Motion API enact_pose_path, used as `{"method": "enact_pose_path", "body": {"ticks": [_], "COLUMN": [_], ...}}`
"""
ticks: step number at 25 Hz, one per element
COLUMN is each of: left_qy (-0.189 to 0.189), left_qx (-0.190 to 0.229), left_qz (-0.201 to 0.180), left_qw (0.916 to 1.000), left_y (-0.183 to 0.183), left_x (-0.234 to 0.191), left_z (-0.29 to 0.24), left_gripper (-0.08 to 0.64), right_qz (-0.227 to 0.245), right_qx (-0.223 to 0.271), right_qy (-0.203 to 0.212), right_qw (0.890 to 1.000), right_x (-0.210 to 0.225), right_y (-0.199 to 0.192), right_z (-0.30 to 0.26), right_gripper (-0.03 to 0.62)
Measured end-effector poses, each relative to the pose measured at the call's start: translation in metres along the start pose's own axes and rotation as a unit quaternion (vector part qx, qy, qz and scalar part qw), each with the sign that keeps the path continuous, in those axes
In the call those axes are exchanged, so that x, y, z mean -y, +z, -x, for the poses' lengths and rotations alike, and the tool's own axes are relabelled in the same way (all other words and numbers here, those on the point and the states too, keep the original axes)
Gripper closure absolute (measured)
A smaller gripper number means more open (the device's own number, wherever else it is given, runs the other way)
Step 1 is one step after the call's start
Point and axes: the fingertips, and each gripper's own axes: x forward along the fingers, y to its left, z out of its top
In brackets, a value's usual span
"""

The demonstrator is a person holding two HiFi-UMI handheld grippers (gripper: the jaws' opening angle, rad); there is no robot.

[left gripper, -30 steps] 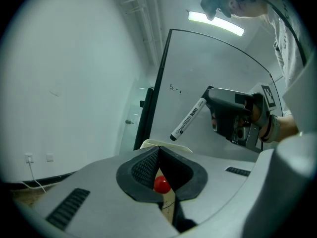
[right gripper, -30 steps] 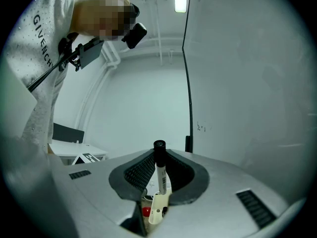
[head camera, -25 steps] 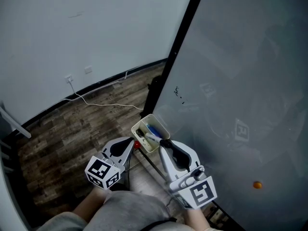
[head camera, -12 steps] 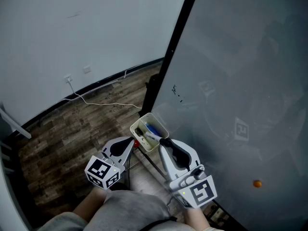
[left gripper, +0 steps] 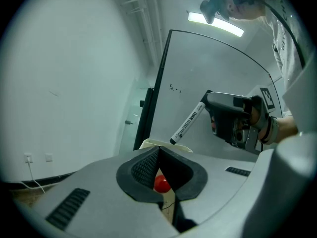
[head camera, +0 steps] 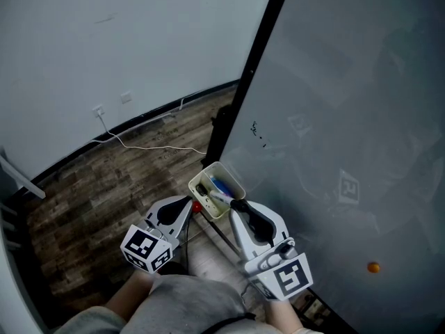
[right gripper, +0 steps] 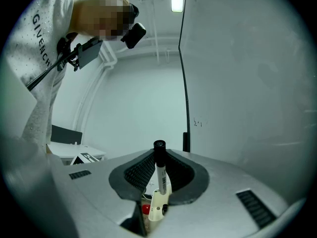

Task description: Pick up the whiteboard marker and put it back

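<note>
My right gripper is shut on a white whiteboard marker with a black cap. In the left gripper view the marker slants down from the right gripper, its black end just above the rim of a cream holder box. The right gripper view shows the marker upright between the jaws. The box hangs at the whiteboard's lower left and holds other pens. My left gripper is shut and holds nothing, just left of the box.
The grey whiteboard fills the right side, with a black frame post and an orange magnet. A small red ball sits by the box. A white cable lies on the wooden floor.
Almost nothing differs. Both grippers stay by the box, and the marker stays in the right gripper.
</note>
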Motion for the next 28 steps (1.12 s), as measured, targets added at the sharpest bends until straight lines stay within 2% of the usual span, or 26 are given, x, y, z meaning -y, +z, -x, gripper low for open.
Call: {"method": "enact_pose_path", "body": {"ticks": [5,17,21,28], "left_qy": [0.0,0.0,0.003,0.007], "left_qx": [-0.003,-0.021,-0.025,-0.031], "left_qz": [0.0,0.004,0.005,0.008], "left_qw": [1.0,0.9998,0.9997,0.9995], "left_y": [-0.003,-0.02,-0.021,-0.027], "left_x": [-0.003,-0.017,-0.021,-0.026], "left_z": [0.001,-0.001,-0.001,0.0], "left_gripper": [0.546,0.546,0.546,0.546], "right_qz": [-0.008,-0.026,-0.031,-0.028], "right_qx": [-0.012,-0.022,-0.027,-0.04], "right_qy": [0.005,-0.017,-0.003,-0.008], "right_qw": [1.0,0.999,0.999,0.999], "right_x": [-0.003,0.006,0.002,0.002], "right_y": [-0.007,-0.03,-0.033,-0.044], "right_z": [-0.001,-0.01,-0.015,-0.018], "right_gripper": [0.518,0.518,0.518,0.518]}}
